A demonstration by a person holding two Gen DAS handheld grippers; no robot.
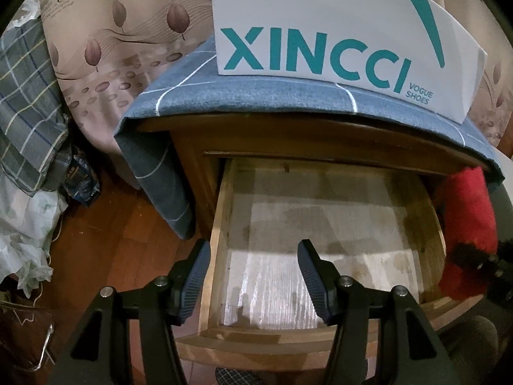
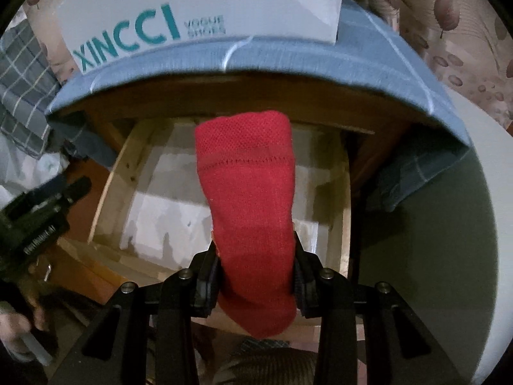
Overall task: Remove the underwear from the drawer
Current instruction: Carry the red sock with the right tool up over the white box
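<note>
Red folded underwear (image 2: 250, 199) hangs above the open wooden drawer (image 2: 109, 179), clamped between the pads of my right gripper (image 2: 256, 276), which is shut on it. In the left wrist view the same red underwear (image 1: 468, 221) shows at the right edge, above the drawer's right side, with part of the right gripper (image 1: 481, 260) on it. My left gripper (image 1: 253, 256) stands open over the drawer's front left corner, nothing between its fingers. The drawer (image 1: 221, 224) shows only its pale lined bottom. The left gripper (image 2: 41, 205) also appears at the left of the right wrist view.
A white XINCCI shoe box (image 1: 336, 32) stands on the blue checked cloth (image 1: 192, 93) covering the nightstand. Plaid and white fabric (image 1: 25, 112) is piled at the left on the wooden floor (image 1: 112, 231). Leaf-patterned bedding (image 1: 112, 32) lies behind.
</note>
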